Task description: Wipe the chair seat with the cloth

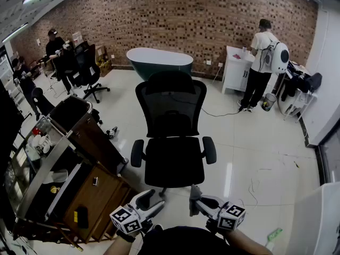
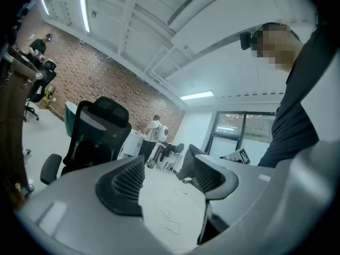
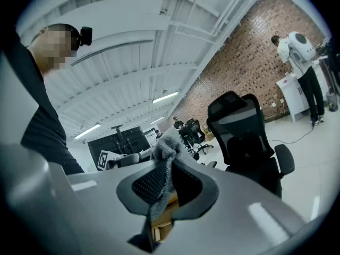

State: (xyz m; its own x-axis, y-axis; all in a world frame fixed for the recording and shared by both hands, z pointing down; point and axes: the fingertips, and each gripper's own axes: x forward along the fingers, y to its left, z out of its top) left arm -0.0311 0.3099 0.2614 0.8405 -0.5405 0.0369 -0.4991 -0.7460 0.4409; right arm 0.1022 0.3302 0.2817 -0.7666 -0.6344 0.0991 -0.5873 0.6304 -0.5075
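Brick wall ahead — right gripper pinches cloth, left gripper gapes, before chair.

Readable text: none
Left marker cube: square black-and-white pattern, no letters
Right marker cube: same kind of pattern, no letters

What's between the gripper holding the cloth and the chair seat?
Just bare white floor, seen in the head view. The right gripper, shut on the grey cloth, hangs a little short of the black chair seat.
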